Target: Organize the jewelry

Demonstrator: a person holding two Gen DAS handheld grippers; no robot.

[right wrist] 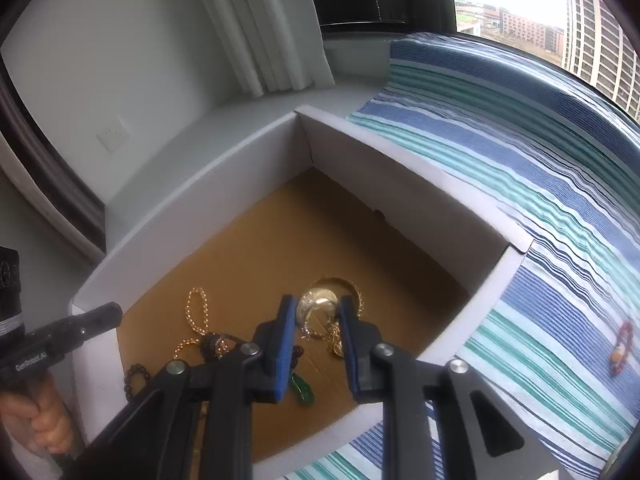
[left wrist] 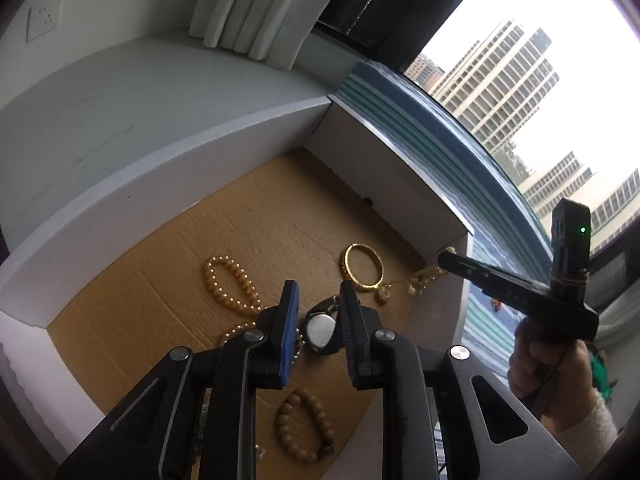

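A white-walled box (left wrist: 224, 160) with a brown cardboard floor holds the jewelry. My left gripper (left wrist: 319, 300) hangs low inside it, jaws a little apart. A dark watch (left wrist: 320, 330) lies on the floor in the gap, and the pads do not press it. A pearl bracelet (left wrist: 230, 284), a gold bangle (left wrist: 362, 268) and a wooden bead bracelet (left wrist: 304, 426) lie around it. My right gripper (right wrist: 317, 308) is shut on a gold necklace (right wrist: 316, 302), whose chain (left wrist: 420, 278) trails from its tip (left wrist: 445, 259) over the box's right wall.
The box (right wrist: 420, 196) sits on a blue and teal striped cloth (right wrist: 520, 168) by a window; a red bracelet (right wrist: 620, 348) lies on the cloth. A green pendant (right wrist: 300, 390) and a gold chain bracelet (right wrist: 196, 312) lie in the box. The left gripper (right wrist: 114, 314) hovers by the box's left wall.
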